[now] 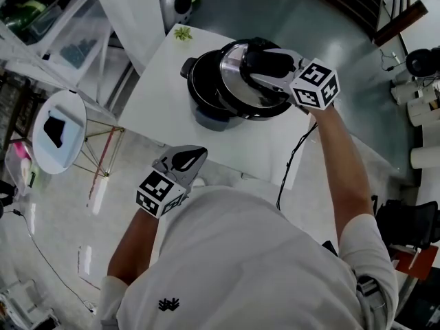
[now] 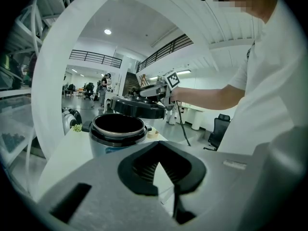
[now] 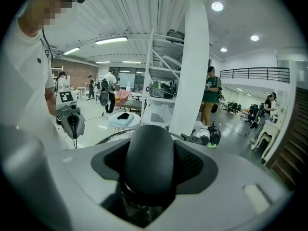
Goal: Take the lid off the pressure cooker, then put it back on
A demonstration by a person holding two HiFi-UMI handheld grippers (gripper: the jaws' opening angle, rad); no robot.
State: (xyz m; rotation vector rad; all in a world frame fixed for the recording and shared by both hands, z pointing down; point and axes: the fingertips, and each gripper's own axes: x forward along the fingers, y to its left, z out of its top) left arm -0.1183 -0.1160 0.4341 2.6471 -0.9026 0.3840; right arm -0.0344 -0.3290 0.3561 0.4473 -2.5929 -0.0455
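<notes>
The dark pressure cooker pot (image 1: 201, 88) stands uncovered on the white table (image 1: 165, 74); the left gripper view shows its empty inside (image 2: 118, 126). The steel lid (image 1: 244, 91) hangs tilted above the pot's right rim, clear of it (image 2: 139, 107). My right gripper (image 1: 267, 64) is shut on the lid's black handle (image 3: 149, 160), which fills the space between its jaws. My left gripper (image 1: 185, 159) hovers off the table's near edge, away from the pot, shut and holding nothing (image 2: 157, 146). It also shows in the right gripper view as the left gripper (image 3: 71, 120).
A small green item (image 1: 182, 33) lies at the table's far corner. A black cable (image 1: 292, 158) hangs off the near right edge. A round white side table (image 1: 58, 130) with a dark object stands to the left, shelving (image 1: 48, 19) behind it, an office chair (image 1: 409, 222) at right.
</notes>
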